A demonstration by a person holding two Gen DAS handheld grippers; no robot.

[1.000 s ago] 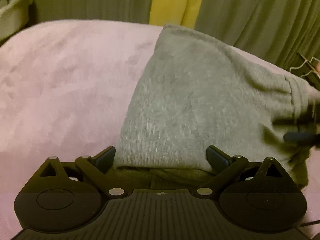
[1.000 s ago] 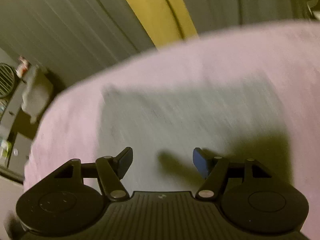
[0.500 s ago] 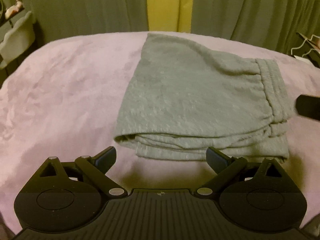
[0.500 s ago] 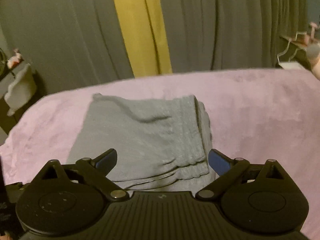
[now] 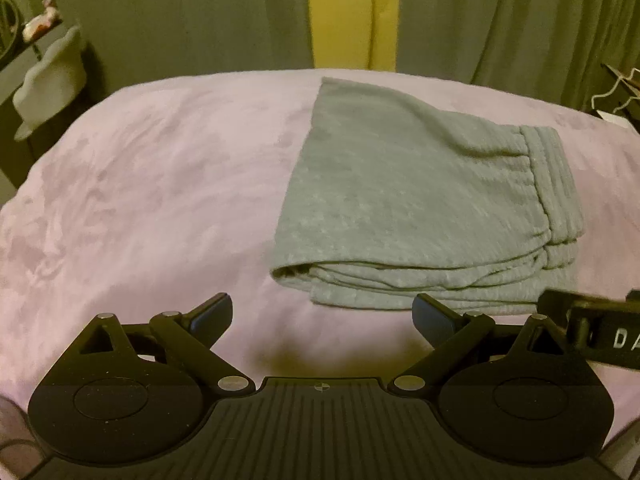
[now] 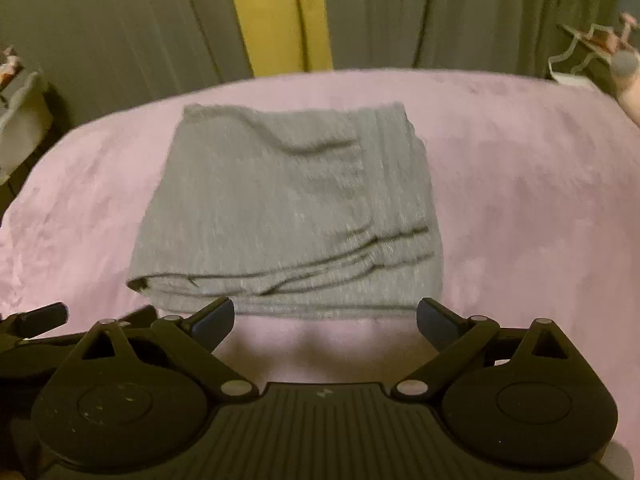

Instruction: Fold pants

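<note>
The grey pants [image 5: 420,200] lie folded into a compact stack on the pink bed cover [image 5: 160,200], waistband at the right. They also show in the right wrist view [image 6: 288,208], centred ahead. My left gripper [image 5: 322,314] is open and empty, just short of the stack's near edge and to its left. My right gripper [image 6: 326,316] is open and empty, just short of the stack's near edge. Part of the right gripper shows at the right edge of the left wrist view [image 5: 592,328].
Grey curtains with a yellow strip [image 5: 348,16] hang behind the bed. A shelf with a pale object [image 5: 52,76] stands at the far left. Wire hangers and clutter [image 6: 592,52] sit at the far right. The pink cover [image 6: 540,200] spreads on both sides of the stack.
Both grippers have drawn back from the pants; the folded stack now lies flat and untouched. Both stayed open.
</note>
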